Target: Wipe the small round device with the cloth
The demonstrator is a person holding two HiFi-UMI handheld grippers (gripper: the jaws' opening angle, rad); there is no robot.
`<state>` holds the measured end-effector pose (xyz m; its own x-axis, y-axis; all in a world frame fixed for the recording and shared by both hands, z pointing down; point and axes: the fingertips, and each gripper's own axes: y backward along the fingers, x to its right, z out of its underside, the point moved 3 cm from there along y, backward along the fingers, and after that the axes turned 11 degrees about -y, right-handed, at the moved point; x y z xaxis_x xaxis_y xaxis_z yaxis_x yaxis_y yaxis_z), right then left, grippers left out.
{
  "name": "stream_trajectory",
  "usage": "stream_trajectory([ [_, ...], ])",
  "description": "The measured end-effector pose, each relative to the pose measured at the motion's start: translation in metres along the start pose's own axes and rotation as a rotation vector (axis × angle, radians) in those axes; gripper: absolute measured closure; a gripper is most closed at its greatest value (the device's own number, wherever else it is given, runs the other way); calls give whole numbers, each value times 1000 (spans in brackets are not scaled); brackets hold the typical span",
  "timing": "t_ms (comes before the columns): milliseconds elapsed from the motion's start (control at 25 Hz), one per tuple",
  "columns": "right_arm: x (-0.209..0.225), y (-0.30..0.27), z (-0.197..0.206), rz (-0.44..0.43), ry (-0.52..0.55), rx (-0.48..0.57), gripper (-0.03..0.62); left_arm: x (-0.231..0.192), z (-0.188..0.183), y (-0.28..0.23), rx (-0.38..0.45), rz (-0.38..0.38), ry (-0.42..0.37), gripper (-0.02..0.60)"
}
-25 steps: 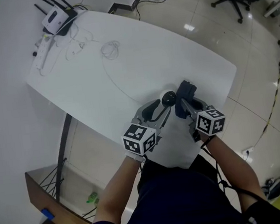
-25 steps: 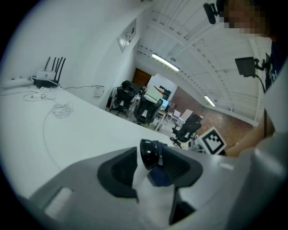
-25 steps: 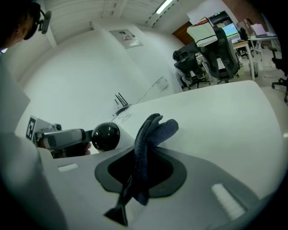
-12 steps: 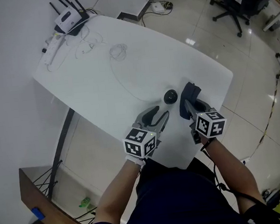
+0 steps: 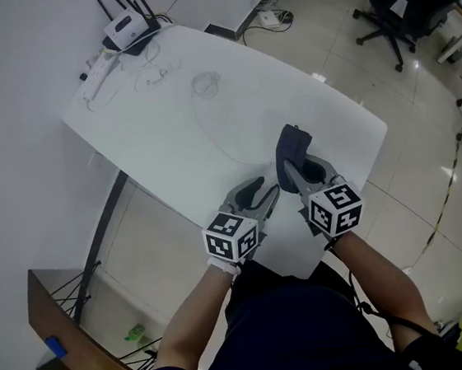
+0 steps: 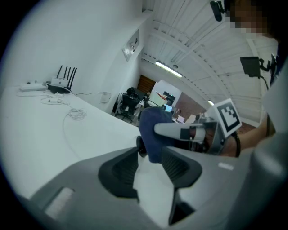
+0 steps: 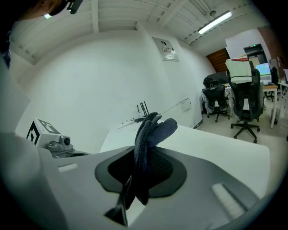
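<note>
Head view and 2 gripper views, wiping step. The right gripper [image 7: 141, 175] was clamped on the dark blue cloth [image 7: 152, 128], a folded bunch standing up from between its pads. The small round device [image 6: 141, 146] sat on the white table [image 5: 208, 133] near the front edge. It showed only as a dark sliver just left of the cloth in the left gripper view, and the cloth covered it in the head view. The left gripper [image 6: 150, 167] had its jaws apart and closing, with nothing pressed between the pads; device and cloth lay just beyond the tips. Judged risks:
1. The device was unheld, so a sideways stroke could skid it toward the near table edge.
2. The closing left jaws could nip the cloth rather than the device, since the 2 overlapped.
3. The cloth, pinched along a narrow fold, could pull free under drag.

A router [image 5: 126, 30] and a coiled cable [image 5: 205, 82] lay well apart at the far end
</note>
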<state>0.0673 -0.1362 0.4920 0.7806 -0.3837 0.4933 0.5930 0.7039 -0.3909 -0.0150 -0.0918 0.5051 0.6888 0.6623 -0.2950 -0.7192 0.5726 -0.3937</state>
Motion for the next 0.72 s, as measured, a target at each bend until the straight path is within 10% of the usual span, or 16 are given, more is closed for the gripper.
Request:
stream_trajectory([
  [720,65,19,26,23,-408,26,520,-21,-13,-52,-28,34,25,431],
])
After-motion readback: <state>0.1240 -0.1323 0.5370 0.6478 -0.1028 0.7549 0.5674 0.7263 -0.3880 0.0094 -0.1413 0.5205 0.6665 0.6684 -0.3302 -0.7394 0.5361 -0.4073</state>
